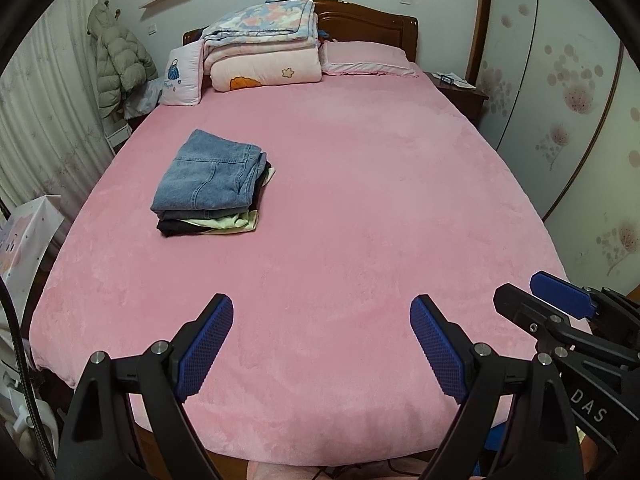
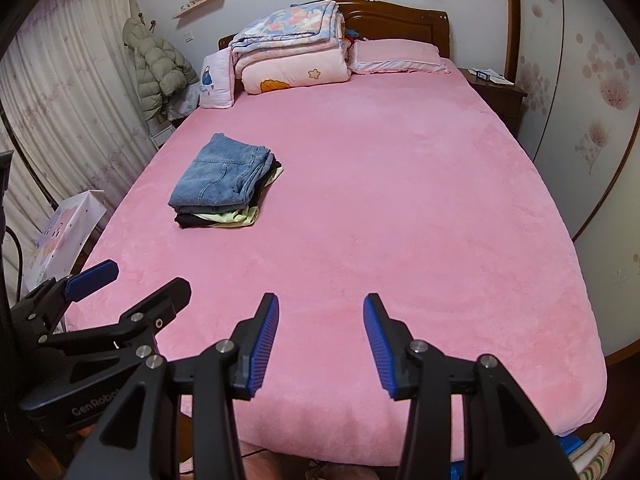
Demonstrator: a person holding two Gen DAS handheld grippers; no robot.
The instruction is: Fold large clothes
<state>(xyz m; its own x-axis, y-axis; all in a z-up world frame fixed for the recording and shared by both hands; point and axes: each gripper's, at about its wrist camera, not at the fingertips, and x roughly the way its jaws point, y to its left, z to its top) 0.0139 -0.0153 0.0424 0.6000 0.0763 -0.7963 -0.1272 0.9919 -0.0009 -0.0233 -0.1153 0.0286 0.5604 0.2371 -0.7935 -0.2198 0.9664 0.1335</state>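
A stack of folded clothes (image 1: 210, 186), blue jeans on top of dark and pale yellow pieces, lies on the left half of the pink bed (image 1: 360, 208); it also shows in the right wrist view (image 2: 224, 182). My left gripper (image 1: 322, 316) is open and empty above the bed's near edge. My right gripper (image 2: 320, 312) is open and empty beside it, also above the near edge. Each gripper shows in the other's view: the right one at the right (image 1: 532, 292), the left one at the left (image 2: 136, 276).
Folded quilts (image 1: 264, 48), a small cushion (image 1: 180, 76) and a pink pillow (image 1: 364, 58) lie by the wooden headboard. A nightstand (image 1: 460, 92) stands at the right, a padded coat (image 1: 118, 64) hangs at the left. A paper bag (image 2: 64, 232) stands by the curtain.
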